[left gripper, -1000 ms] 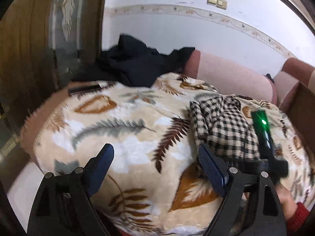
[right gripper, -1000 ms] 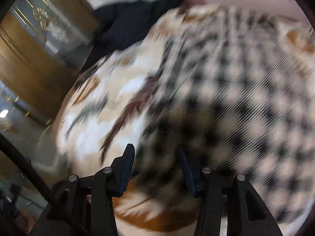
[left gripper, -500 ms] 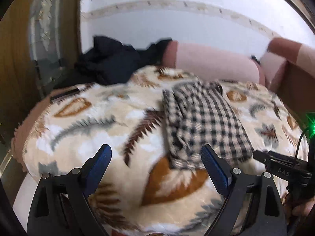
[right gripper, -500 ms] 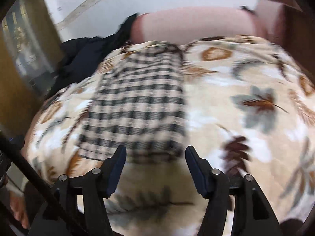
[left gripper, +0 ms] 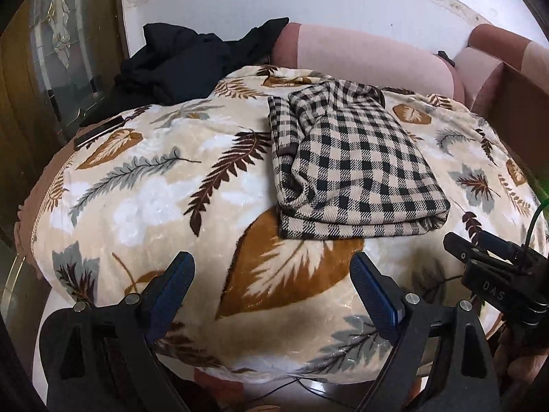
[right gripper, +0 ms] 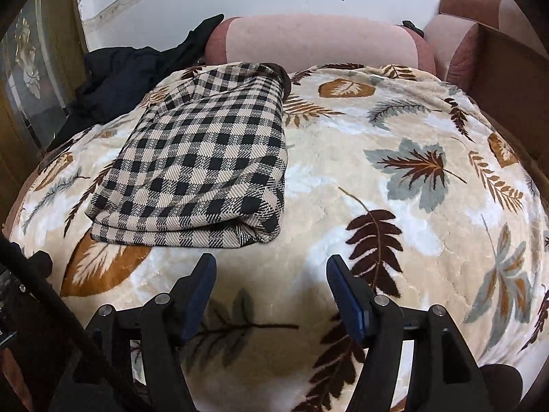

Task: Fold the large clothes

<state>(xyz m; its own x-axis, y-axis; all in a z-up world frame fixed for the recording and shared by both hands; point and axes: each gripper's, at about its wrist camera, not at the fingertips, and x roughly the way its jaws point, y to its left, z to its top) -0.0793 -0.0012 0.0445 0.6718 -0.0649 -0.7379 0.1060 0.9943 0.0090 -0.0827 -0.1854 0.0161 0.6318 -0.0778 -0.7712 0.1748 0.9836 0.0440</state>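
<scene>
A black-and-beige checked garment lies folded into a long rectangle on a leaf-patterned blanket. It also shows in the right wrist view, on the left half of the blanket. My left gripper is open and empty, held back from the garment's near edge. My right gripper is open and empty, just in front of the garment's near right corner. The right gripper's body shows at the right edge of the left wrist view.
A pile of black clothes lies at the back left. A pink sofa backrest runs along the white wall. A brown cardboard box stands at the right. A dark flat object lies on the blanket's left edge.
Both grippers have pulled back from the checked garment. The right one, close over it a second ago, now sits in front of its near edge. The garment lies folded and still.
</scene>
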